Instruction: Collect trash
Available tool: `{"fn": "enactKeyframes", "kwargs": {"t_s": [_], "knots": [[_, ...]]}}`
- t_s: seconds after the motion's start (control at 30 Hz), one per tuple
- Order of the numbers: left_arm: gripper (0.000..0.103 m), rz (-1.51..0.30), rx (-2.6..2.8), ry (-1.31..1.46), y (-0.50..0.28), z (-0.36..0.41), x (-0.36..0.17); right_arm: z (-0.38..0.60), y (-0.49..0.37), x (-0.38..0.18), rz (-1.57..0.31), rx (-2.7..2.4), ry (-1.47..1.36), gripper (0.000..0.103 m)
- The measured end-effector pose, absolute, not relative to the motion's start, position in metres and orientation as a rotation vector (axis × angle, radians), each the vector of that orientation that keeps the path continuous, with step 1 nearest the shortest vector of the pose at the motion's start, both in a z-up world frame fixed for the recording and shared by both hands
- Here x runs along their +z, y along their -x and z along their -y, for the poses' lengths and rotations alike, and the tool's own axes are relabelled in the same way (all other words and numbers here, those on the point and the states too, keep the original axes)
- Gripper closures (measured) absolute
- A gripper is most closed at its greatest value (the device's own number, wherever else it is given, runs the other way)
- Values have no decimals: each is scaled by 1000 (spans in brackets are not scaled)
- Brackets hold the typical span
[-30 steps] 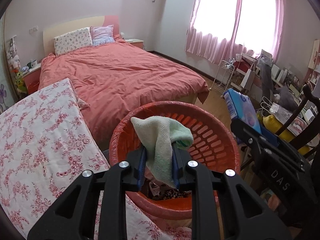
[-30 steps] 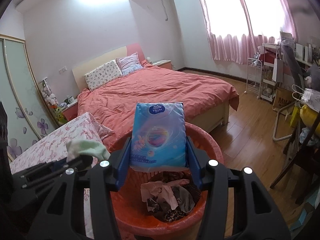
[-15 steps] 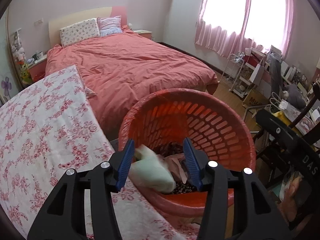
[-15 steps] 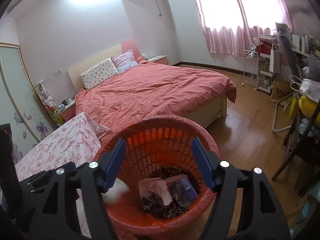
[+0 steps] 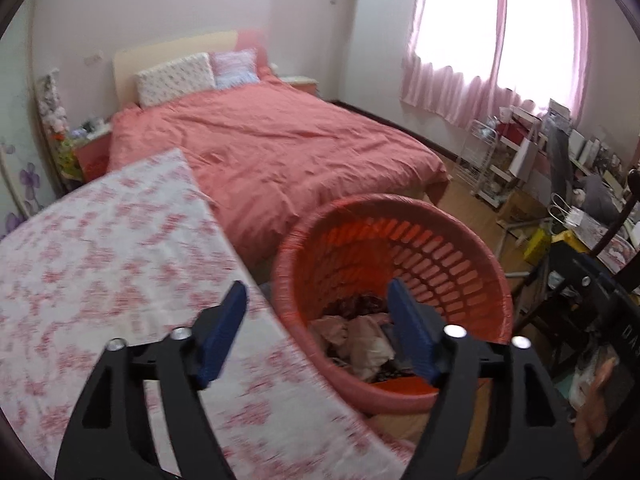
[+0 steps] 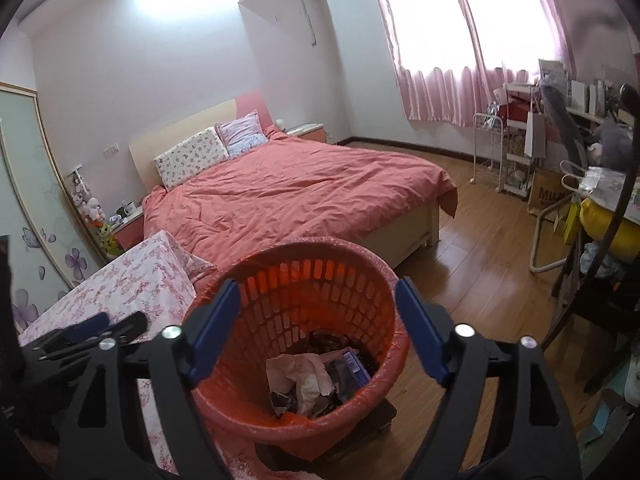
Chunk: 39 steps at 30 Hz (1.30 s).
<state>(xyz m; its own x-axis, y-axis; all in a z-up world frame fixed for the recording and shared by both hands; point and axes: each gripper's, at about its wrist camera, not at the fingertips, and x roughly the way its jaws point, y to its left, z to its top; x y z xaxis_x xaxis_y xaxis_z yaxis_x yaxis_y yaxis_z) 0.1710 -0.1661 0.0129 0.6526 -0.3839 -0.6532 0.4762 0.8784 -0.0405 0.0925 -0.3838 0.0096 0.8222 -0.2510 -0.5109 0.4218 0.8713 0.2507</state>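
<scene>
— Basket (image 6: 304,304) looking how?
— Orange, slotted, lined with a red bag, standing on the floor just beside the floral table (image 5: 100,264); crumpled trash (image 6: 308,380) is lying inside.
— Grippers?
— Left gripper (image 5: 316,332) and right gripper (image 6: 316,328) are both hanging wide apart, empty. A second ago they were clamping a green cloth and a blue tissue pack; both are gone from the jaws now.

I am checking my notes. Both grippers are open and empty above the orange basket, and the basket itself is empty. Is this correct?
Not quite. The left gripper and right gripper are open and empty, but the orange basket is not empty: the right wrist view shows crumpled paper and a blue packet lying at its bottom.
</scene>
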Motion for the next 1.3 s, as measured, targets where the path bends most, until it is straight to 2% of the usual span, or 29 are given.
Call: {"fn": "enactKeyframes", "kwargs": {"t_s": [0.07,0.1,0.2,0.43,0.83,1.3], "knots": [[11,-660,-460,-145,-160,151,23,374,-84,16,-470,-368,-346,14],[8,-633,-445,-149,-154,143,27,368,-78,19,-461,-374,-328,8],[2,-560,-398,-166,-134,119,40,349,-64,25,-447,-379,-274,5],[2,-519,-305,-145,-96,75,47,289,-24,27,-439,-351,-144,5],[2,-489,-105,-38,-27,3,38,228,45,34,-374,-242,-196,5],[3,-483,10,-15,17,-25,25,177,70,32,-397,-354,-77,5]]}}
